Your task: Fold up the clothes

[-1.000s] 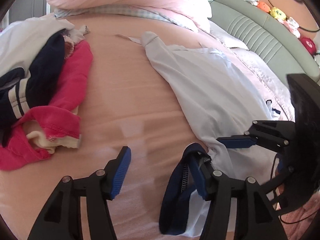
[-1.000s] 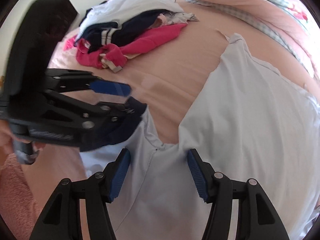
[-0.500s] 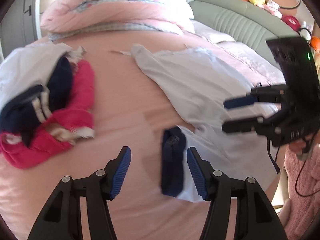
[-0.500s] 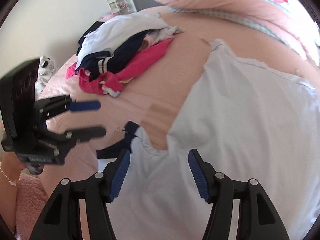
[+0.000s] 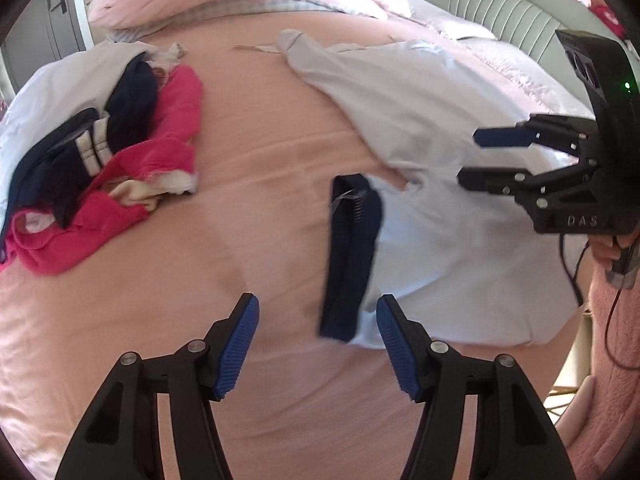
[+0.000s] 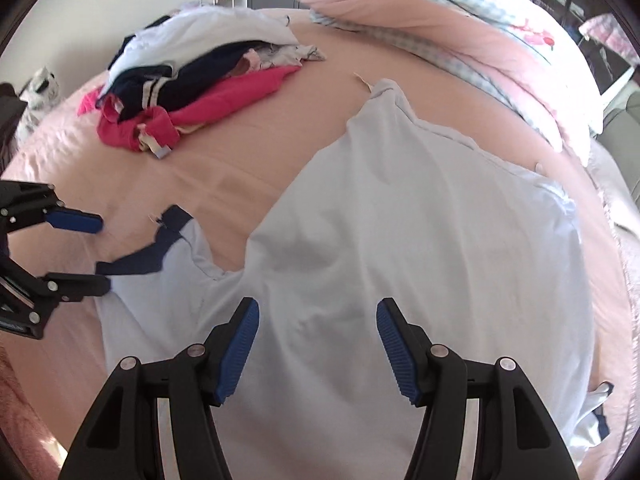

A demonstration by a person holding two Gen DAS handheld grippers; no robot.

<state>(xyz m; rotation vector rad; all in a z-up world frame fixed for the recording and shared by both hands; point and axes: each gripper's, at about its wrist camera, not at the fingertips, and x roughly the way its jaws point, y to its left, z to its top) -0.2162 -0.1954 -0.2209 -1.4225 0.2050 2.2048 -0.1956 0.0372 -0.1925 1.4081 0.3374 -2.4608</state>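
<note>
A pale blue shirt (image 6: 400, 240) lies spread on the pink bed sheet (image 5: 260, 160); in the left wrist view the shirt (image 5: 432, 128) sits to the right. Its sleeve ends in a navy cuff (image 5: 352, 236), lying flat on the sheet. My left gripper (image 5: 316, 312) hovers just short of the cuff's near end, its jaws opening and gripping nothing. Over the shirt's body my right gripper (image 6: 316, 312) is open and empty. Each gripper shows in the other's view: the right gripper (image 5: 470, 158) above the shirt, the left gripper (image 6: 102, 254) beside the cuff (image 6: 136, 260).
A heap of red, navy and white clothes (image 5: 120, 152) lies on the bed's left side, also seen as the clothes heap (image 6: 192, 92). A folded pink quilt (image 6: 440, 20) lies at the far end. A green padded headboard (image 5: 500, 8) and a fluffy pink sleeve (image 5: 612, 320) are on the right.
The navy cuff, caught on my left gripper's finger a second ago, now lies loose on the sheet. Both grippers have drawn back from the shirt and apart from each other.
</note>
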